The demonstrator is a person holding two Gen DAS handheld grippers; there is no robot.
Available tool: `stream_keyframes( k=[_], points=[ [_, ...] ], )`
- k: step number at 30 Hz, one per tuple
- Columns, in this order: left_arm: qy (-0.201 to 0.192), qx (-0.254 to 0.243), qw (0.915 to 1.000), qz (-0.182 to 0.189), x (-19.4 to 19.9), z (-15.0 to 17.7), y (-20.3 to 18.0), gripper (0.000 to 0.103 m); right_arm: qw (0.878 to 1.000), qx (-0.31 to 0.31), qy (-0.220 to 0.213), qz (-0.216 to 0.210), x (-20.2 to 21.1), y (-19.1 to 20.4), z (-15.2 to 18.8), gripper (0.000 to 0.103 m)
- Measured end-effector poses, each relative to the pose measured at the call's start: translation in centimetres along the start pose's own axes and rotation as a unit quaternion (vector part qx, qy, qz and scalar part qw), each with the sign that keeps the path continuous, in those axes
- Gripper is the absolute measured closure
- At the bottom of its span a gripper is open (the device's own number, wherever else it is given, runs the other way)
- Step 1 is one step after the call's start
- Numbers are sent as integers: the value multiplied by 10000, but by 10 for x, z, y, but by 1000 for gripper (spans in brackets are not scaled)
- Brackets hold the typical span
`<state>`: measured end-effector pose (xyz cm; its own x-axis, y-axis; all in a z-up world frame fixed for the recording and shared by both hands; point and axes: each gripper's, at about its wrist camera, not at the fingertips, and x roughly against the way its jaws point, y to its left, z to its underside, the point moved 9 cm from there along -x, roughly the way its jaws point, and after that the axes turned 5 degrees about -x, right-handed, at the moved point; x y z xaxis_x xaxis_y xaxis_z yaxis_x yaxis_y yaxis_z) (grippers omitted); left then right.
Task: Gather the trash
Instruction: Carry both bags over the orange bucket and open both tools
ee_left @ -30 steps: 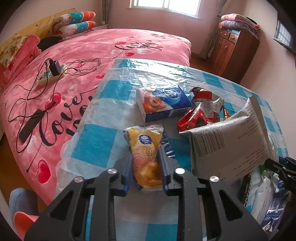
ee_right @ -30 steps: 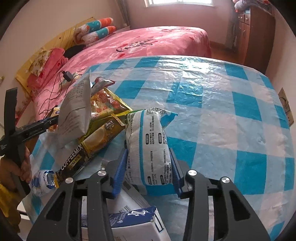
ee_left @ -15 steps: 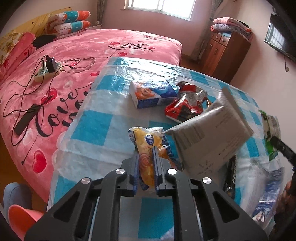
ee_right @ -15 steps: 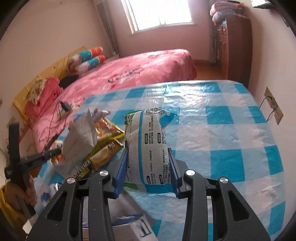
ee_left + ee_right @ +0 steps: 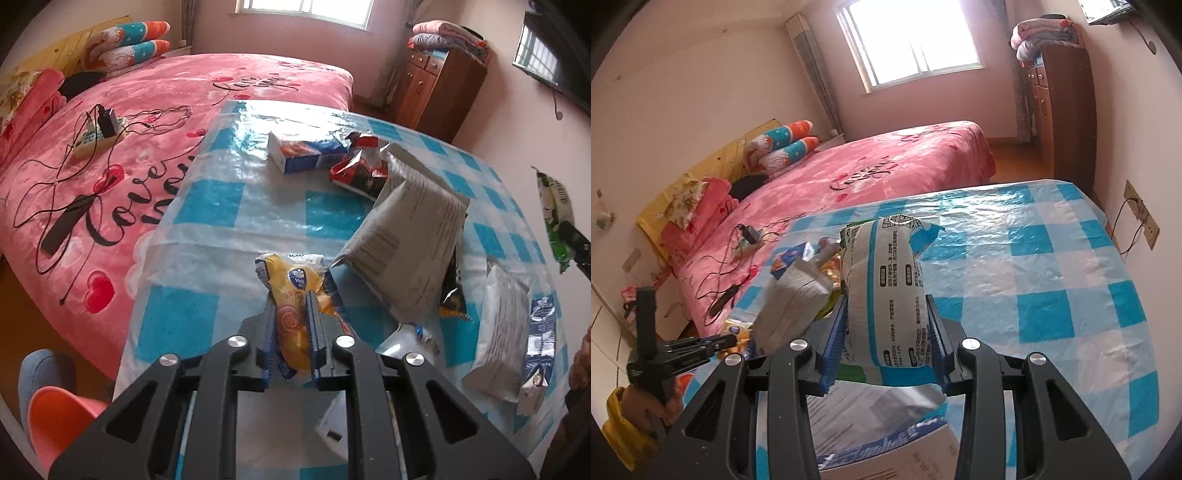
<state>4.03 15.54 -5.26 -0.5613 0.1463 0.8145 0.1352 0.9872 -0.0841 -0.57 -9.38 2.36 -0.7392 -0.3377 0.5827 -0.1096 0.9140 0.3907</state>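
My left gripper is shut on a yellow snack wrapper, lifted just above the blue-checked table. Pinched between the pads of my right gripper is a white and blue printed bag, held well above the table. Trash lies scattered on the cloth: a grey mailer bag, a red crumpled wrapper, a blue and white carton, another grey bag and a milk carton. The left gripper shows at the lower left of the right wrist view.
A pink bed with a power strip and cables borders the table on the left. A wooden cabinet stands by the far wall. An orange stool sits at the lower left. A wall socket is right of the table.
The left gripper closed tighter on the yellow wrapper and drew back with it. The right gripper rose and tilted up with the white and blue bag, showing more of the room.
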Motion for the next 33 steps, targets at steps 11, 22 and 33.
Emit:
stream_keyframes(
  k=[11, 22, 33],
  points=[
    [235, -438, 9977, -454, -18, 6, -13, 39, 9991, 271, 242, -207, 9, 35, 35, 62],
    [-155, -446, 9974, -549, -12, 6, -20, 65, 9979, 390, 403, -335, 12, 59, 61, 62],
    [-417, -4, 9990, -147, 10, 14, -2, 80, 9951, 529, 622, -566, 8, 88, 80, 62]
  ],
)
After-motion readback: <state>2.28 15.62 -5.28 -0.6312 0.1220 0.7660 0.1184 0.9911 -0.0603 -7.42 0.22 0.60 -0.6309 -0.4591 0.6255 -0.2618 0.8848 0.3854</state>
